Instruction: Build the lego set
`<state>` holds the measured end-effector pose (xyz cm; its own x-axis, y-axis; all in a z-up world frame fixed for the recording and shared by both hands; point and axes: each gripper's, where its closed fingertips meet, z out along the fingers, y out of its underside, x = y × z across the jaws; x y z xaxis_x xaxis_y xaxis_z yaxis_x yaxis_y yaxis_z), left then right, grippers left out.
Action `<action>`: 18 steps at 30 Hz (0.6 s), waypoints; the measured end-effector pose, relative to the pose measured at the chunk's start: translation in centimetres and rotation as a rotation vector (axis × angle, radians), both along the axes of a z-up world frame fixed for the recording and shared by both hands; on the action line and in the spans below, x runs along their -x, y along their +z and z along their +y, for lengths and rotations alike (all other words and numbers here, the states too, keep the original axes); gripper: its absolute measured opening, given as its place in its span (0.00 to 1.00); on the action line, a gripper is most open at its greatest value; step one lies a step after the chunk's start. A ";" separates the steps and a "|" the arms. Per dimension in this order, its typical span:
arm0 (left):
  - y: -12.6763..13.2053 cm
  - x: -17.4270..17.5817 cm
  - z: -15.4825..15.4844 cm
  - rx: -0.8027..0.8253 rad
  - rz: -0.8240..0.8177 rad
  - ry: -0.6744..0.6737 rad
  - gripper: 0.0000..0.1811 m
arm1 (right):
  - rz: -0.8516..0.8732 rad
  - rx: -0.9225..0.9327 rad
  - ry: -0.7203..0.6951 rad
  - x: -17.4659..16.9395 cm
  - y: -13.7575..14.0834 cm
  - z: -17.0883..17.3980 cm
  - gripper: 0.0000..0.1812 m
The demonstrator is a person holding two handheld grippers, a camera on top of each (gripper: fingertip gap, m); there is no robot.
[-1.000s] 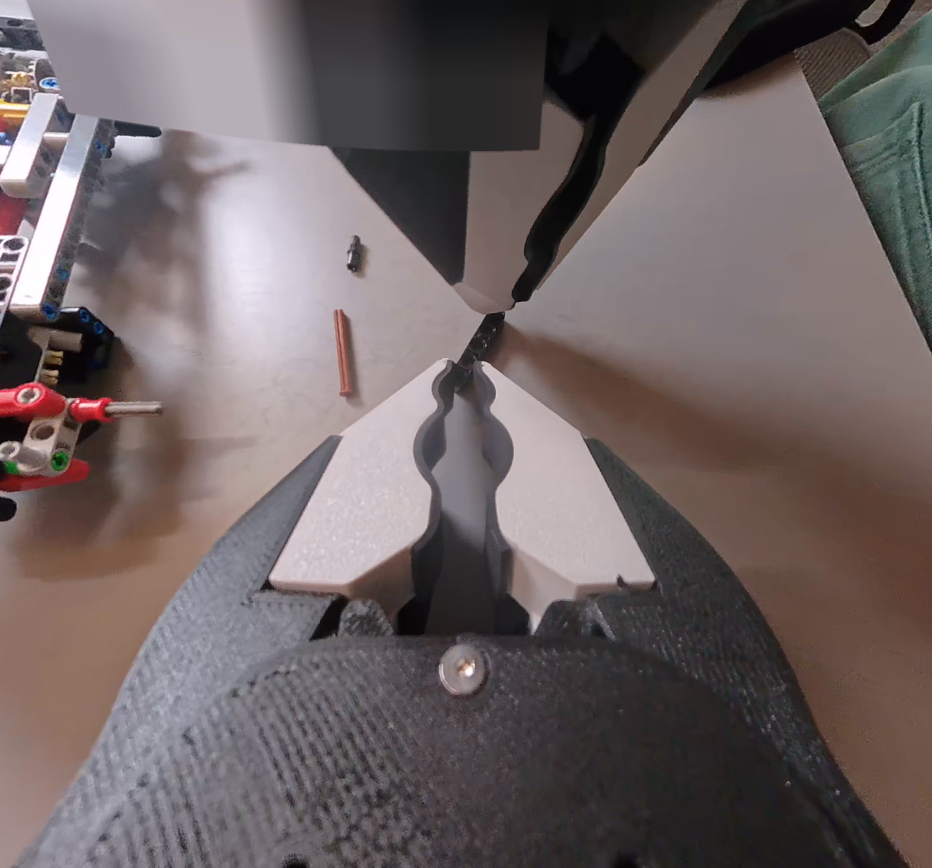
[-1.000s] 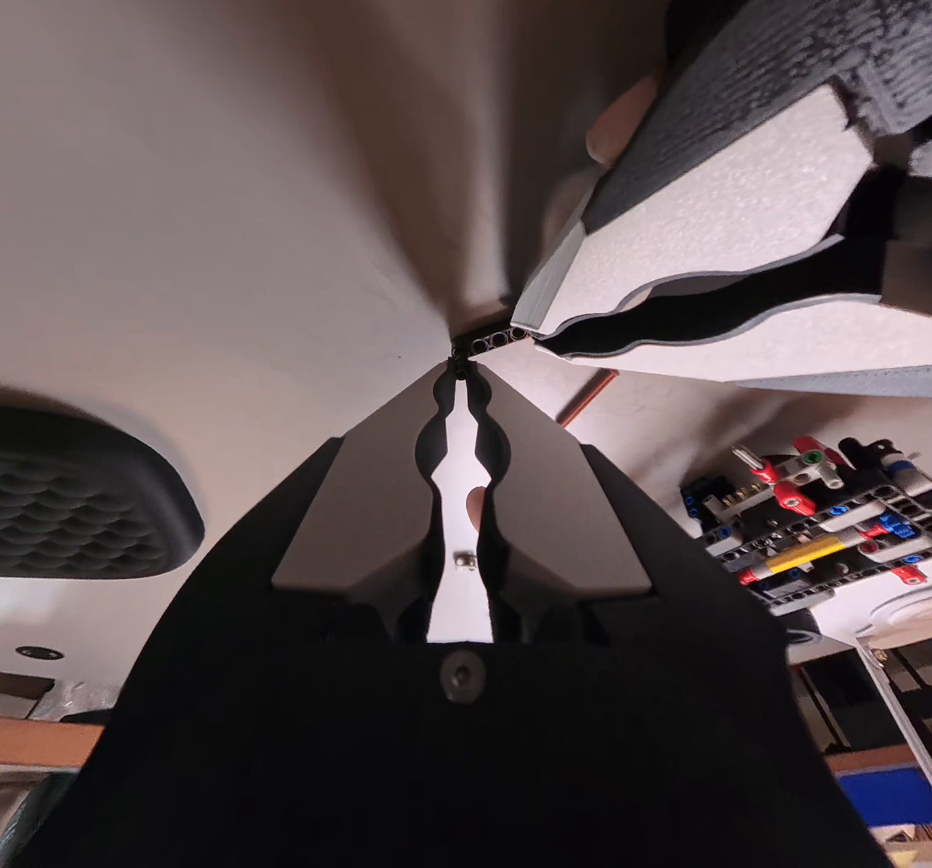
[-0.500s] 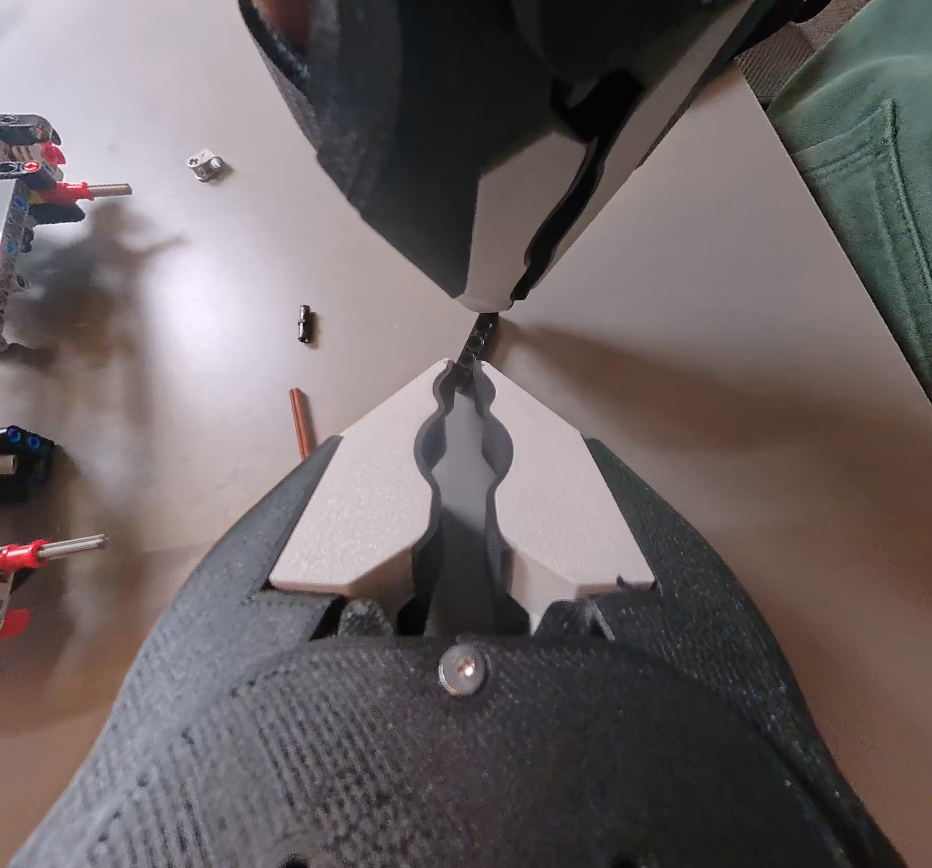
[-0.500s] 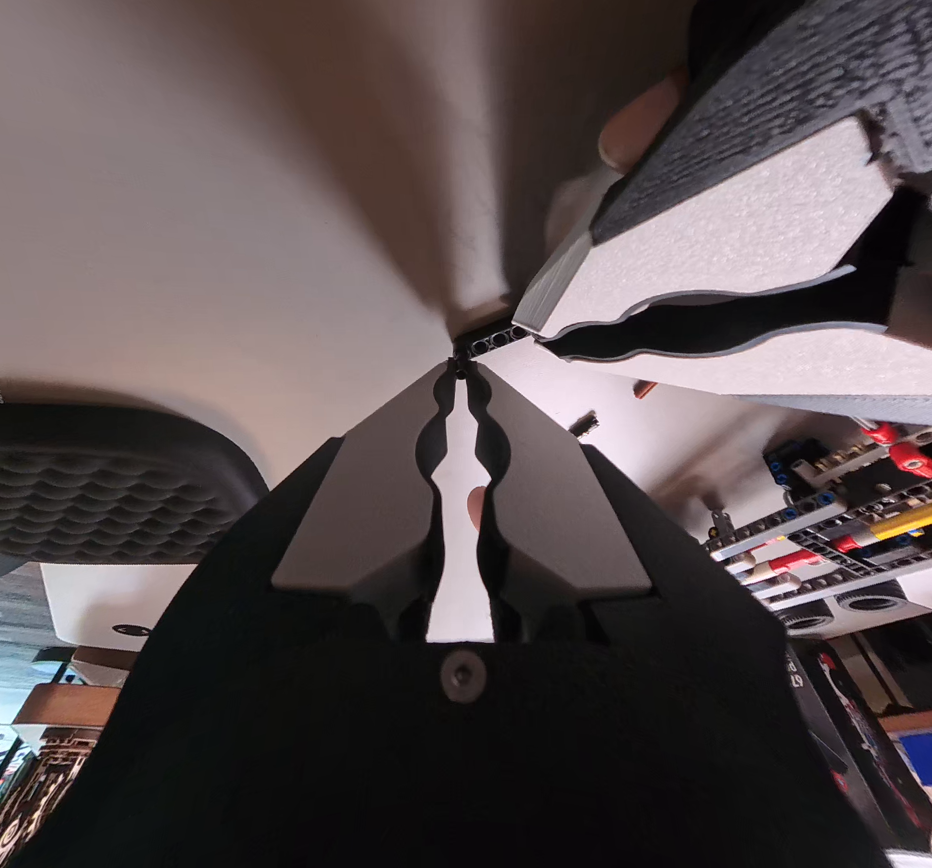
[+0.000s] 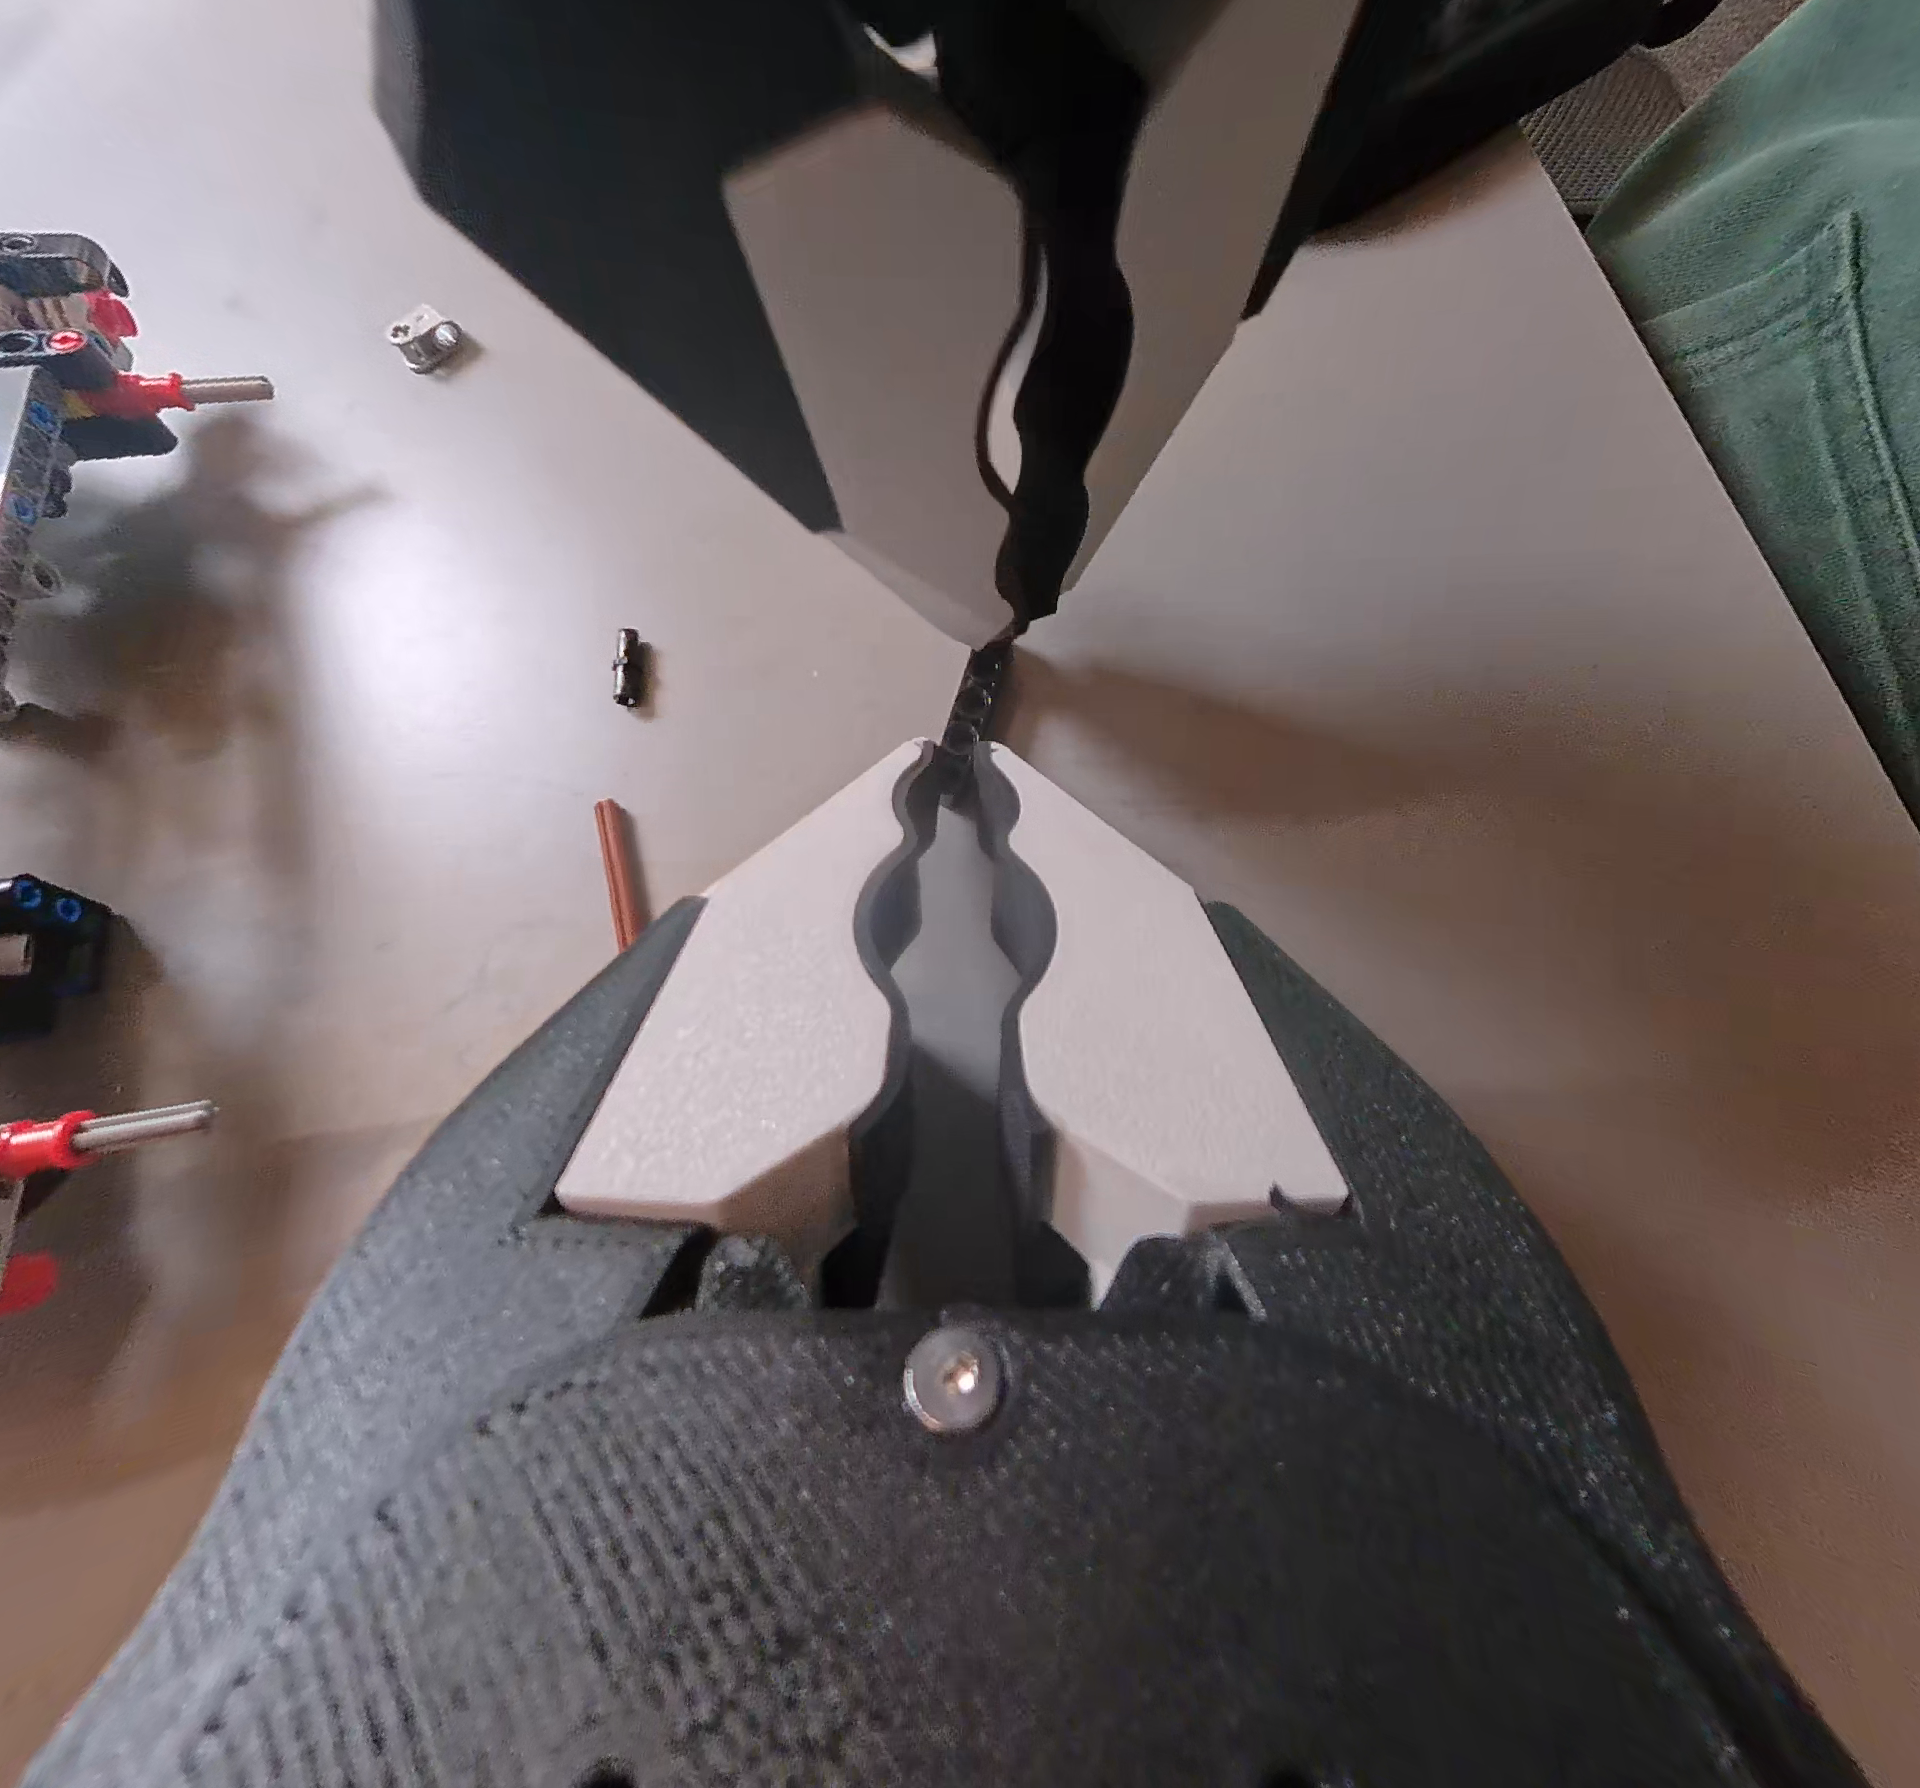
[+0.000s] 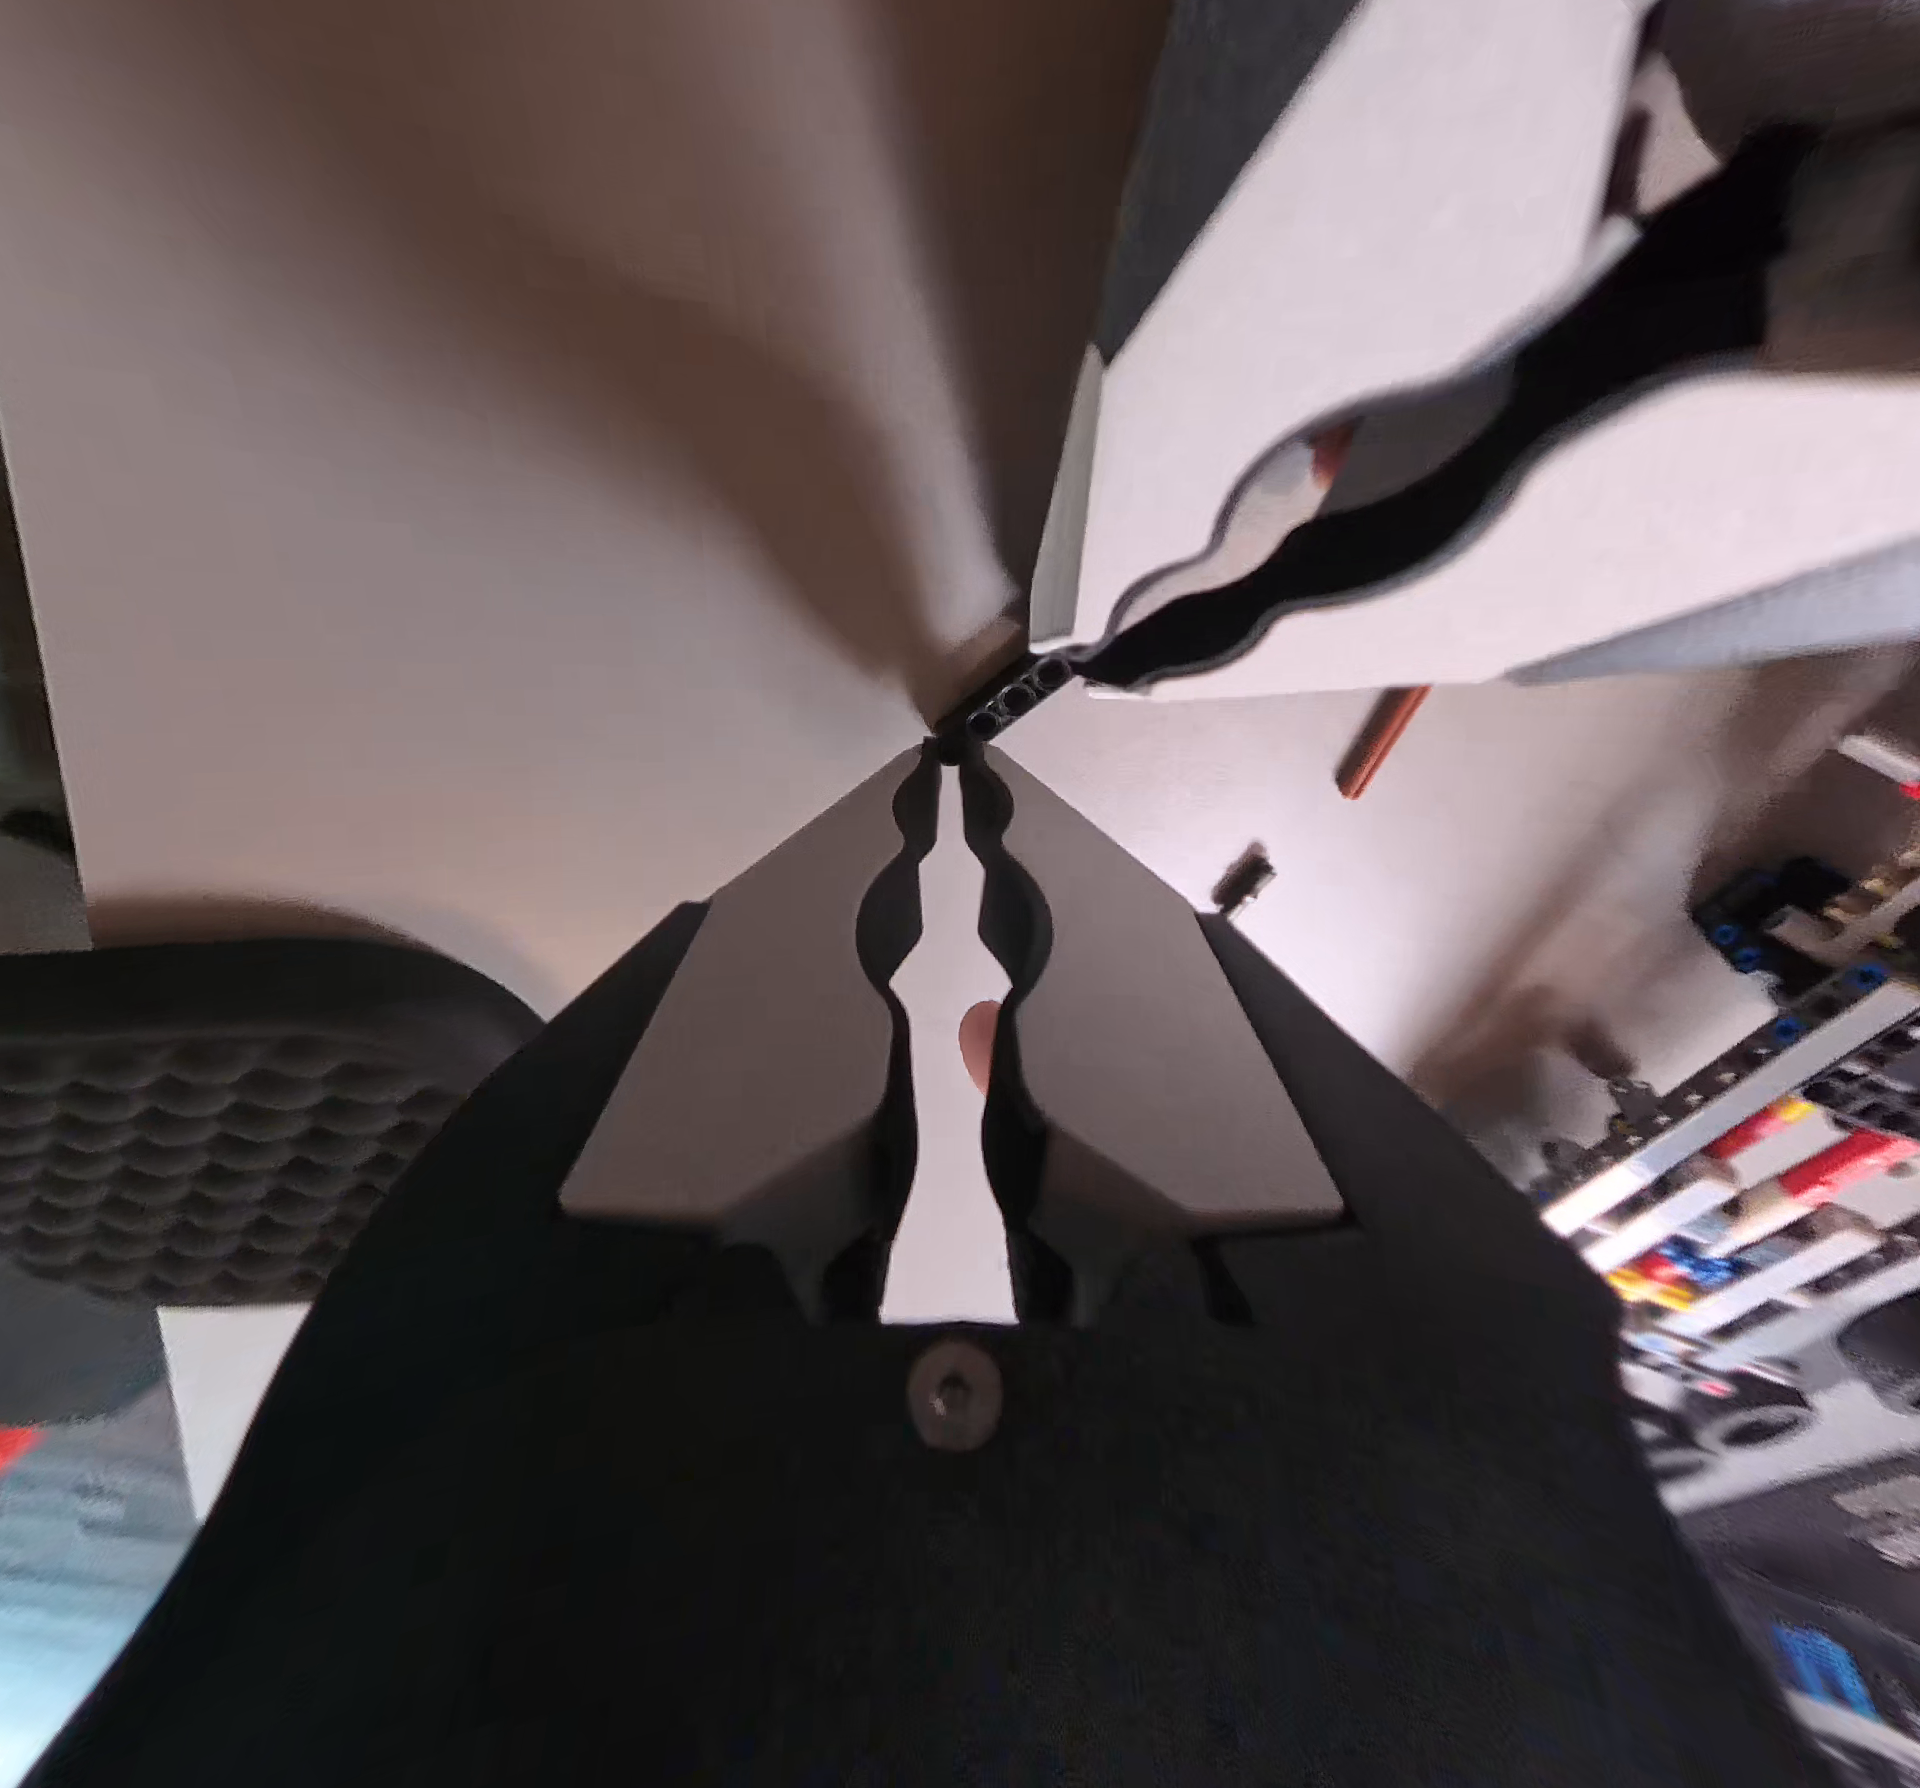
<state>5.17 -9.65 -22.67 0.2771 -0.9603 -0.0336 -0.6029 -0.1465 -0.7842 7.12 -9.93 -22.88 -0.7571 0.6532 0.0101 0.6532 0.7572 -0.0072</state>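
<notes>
A short black Lego beam with holes (image 5: 977,699) is held in the air above the tan table between both grippers. My left gripper (image 5: 961,762) is shut on its near end. My right gripper (image 5: 1023,621) comes down from the top of the left wrist view, shut on the far end. In the right wrist view my right gripper (image 6: 951,751) pinches one end of the beam (image 6: 1013,694), and the left gripper (image 6: 1075,663) holds the other end from the upper right. This view is motion-blurred.
On the table (image 5: 1455,699) lie a brown axle (image 5: 620,871), a small black pin (image 5: 629,666) and a grey connector (image 5: 421,341). A part-built Lego model (image 5: 42,408) with red pieces sits at the left edge. Green fabric (image 5: 1787,388) is past the table's right edge. Left and right tips are no more than a few centimetres apart.
Both grippers keep hold of the beam. The right gripper has swung and twisted around it, so its fingers now face the left camera more directly. The right view has rotated and blurred.
</notes>
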 end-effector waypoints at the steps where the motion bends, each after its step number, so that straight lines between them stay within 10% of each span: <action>1: 0.0 0.0 0.0 0.004 -0.002 0.003 0.03 | 0.024 0.037 -0.037 0.0 0.0 0.0 0.01; 18: 0.0 0.0 0.0 0.015 -0.006 0.021 0.03 | 0.267 0.304 -0.305 0.1 0.1 -0.2 0.00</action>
<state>5.16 -9.69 -22.68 0.2974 -0.9546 -0.0179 -0.5952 -0.1707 -0.7853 6.98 -10.14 -22.79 -0.5285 0.8476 -0.0477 0.7894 0.4700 -0.3949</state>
